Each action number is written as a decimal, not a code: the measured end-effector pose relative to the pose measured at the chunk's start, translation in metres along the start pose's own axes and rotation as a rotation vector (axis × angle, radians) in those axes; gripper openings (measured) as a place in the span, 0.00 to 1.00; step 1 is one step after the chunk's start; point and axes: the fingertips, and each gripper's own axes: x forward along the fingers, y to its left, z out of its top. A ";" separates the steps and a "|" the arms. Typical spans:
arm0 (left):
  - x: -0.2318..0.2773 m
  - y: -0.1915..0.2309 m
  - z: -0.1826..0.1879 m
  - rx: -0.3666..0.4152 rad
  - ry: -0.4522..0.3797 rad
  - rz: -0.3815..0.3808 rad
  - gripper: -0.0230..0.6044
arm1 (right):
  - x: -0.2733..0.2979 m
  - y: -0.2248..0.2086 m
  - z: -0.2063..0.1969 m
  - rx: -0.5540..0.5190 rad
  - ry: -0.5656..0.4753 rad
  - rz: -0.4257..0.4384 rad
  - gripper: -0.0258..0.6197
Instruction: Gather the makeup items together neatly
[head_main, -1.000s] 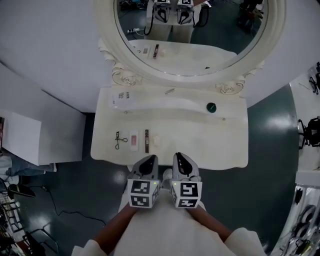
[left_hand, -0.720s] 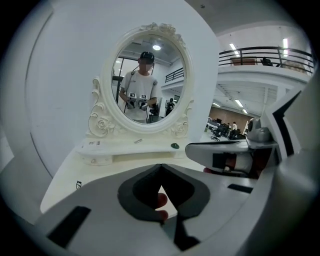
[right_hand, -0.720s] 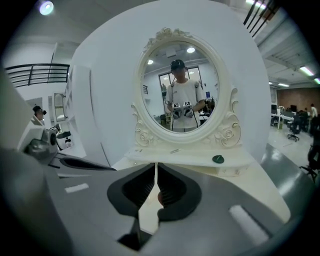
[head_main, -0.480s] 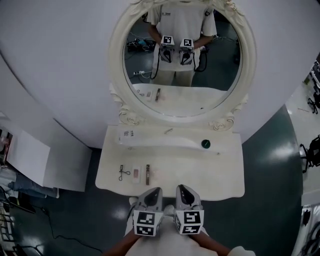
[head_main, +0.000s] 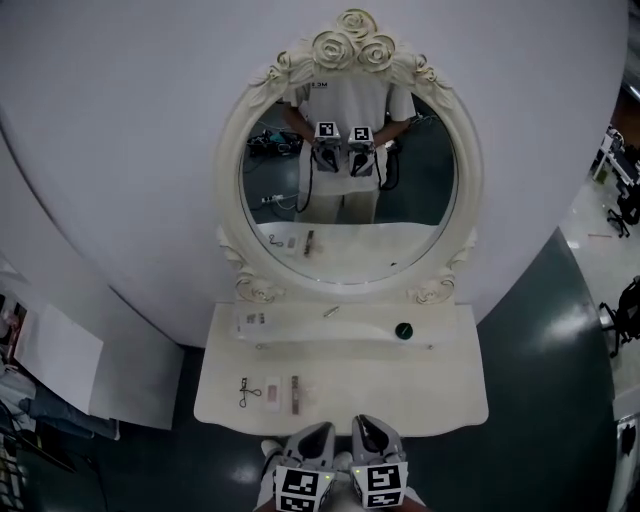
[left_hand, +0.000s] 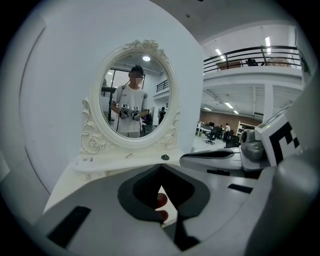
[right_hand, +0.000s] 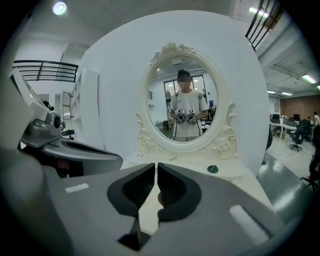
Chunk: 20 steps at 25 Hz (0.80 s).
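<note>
Both grippers have backed off and come up a bit since a second ago, and the head view now fits in the whole mirror. Left gripper and right gripper hang side by side just off the table's front edge, both clenched and empty. The right one's jaws leave only a hairline slit.

The makeup items are already in a short row at the table's front left: curler, packet, brown stick, then a small pale bit I can't make out. They sit close together but not touching, at about 10 o'clock from the grippers, with just the table's edge in between.

Going outward, a green cap sits at 2 o'clock from the row, well apart, up on the raised shelf. A little clip is at 1 o'clock and a label at 12, both on that shelf. The mirror stands behind it all, showing the person holding both grippers.
</note>
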 end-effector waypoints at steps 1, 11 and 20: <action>0.000 -0.001 -0.001 -0.001 0.004 -0.003 0.05 | 0.000 0.002 -0.001 -0.007 0.000 0.008 0.07; -0.008 -0.001 -0.007 -0.037 0.007 0.017 0.05 | -0.007 0.012 -0.007 -0.026 0.010 0.053 0.05; -0.014 -0.002 -0.012 -0.043 0.019 0.028 0.05 | -0.010 0.019 -0.010 -0.031 0.014 0.068 0.04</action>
